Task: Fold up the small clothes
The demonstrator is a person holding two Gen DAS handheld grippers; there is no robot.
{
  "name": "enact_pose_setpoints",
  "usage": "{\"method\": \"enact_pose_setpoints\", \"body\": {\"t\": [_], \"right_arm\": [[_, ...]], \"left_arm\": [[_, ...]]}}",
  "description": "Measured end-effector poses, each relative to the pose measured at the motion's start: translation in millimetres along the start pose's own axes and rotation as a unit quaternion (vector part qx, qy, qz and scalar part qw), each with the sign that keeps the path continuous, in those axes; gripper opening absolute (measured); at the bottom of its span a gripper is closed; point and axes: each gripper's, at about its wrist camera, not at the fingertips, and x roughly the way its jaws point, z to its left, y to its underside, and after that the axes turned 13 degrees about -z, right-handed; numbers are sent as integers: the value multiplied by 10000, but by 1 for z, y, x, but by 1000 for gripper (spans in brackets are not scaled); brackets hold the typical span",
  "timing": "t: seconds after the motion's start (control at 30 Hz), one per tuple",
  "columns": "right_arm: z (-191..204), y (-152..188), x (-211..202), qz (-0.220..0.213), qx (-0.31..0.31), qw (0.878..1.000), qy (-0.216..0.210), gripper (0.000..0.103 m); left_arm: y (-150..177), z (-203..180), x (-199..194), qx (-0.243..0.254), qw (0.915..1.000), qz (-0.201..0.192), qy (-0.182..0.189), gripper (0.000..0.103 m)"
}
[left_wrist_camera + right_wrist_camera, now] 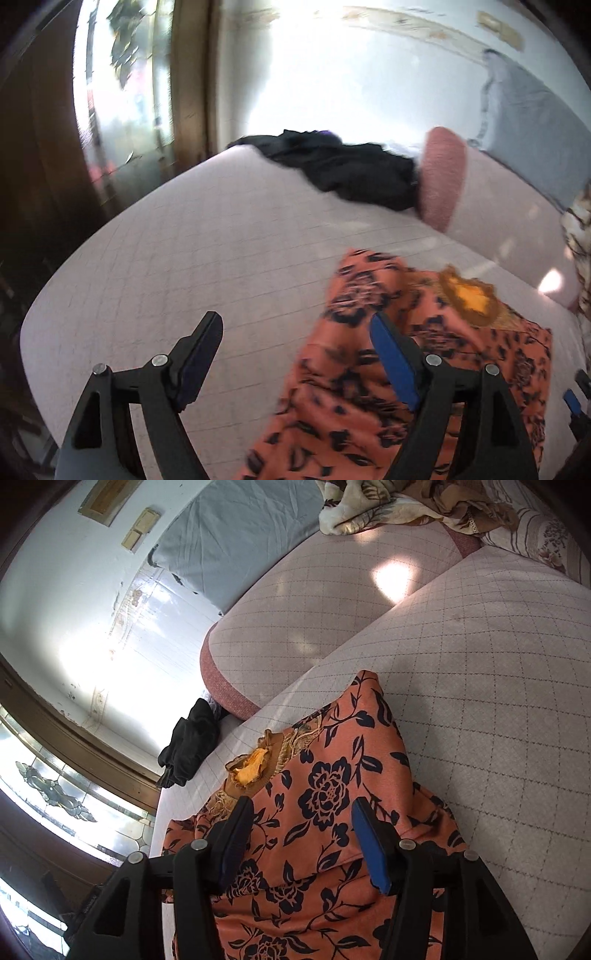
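An orange garment with a black flower print (343, 398) (325, 786) lies on the quilted pale sofa seat (184, 258) (498, 701). A yellow-brown frilled neckline (472, 295) (255, 764) shows at its far side. My left gripper (295, 319) is open wide over the garment's left edge, with one finger above bare seat and the other above the cloth. My right gripper (302, 803) hangs open just above the middle of the garment, and its pads are not pressing on the cloth.
A crumpled black garment (351, 166) (192, 746) lies at the seat's far end beside a pink bolster (441, 177). A grey cloth (528, 129) (236, 535) leans on the wall. A floral blanket (388, 506) lies on the back cushion.
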Motion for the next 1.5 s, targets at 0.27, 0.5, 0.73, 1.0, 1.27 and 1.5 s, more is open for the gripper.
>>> {"method": "enact_pose_setpoints", "body": {"t": [0.27, 0.5, 0.73, 1.0, 1.27, 1.5], "right_arm": [[59, 27, 36, 666, -738, 9942, -419, 59], [175, 82, 90, 1260, -2779, 9508, -537, 75], [220, 110, 199, 2003, -3324, 9216, 14, 75], [209, 100, 180, 1493, -3460, 9263, -5, 5], [92, -17, 30, -247, -1746, 9843, 126, 5], [-44, -5, -3, 411, -108, 9941, 999, 9]], "left_arm": [[9, 16, 57, 14, 9974, 579, -424, 81], [24, 10, 96, 474, 9877, 1277, -773, 81], [26, 25, 111, 117, 9853, 1634, -481, 81], [24, 28, 106, -64, 9858, 1598, -507, 81], [21, 4, 71, 272, 9921, 1079, -583, 81], [19, -8, 62, 401, 9925, 880, -743, 81]]}}
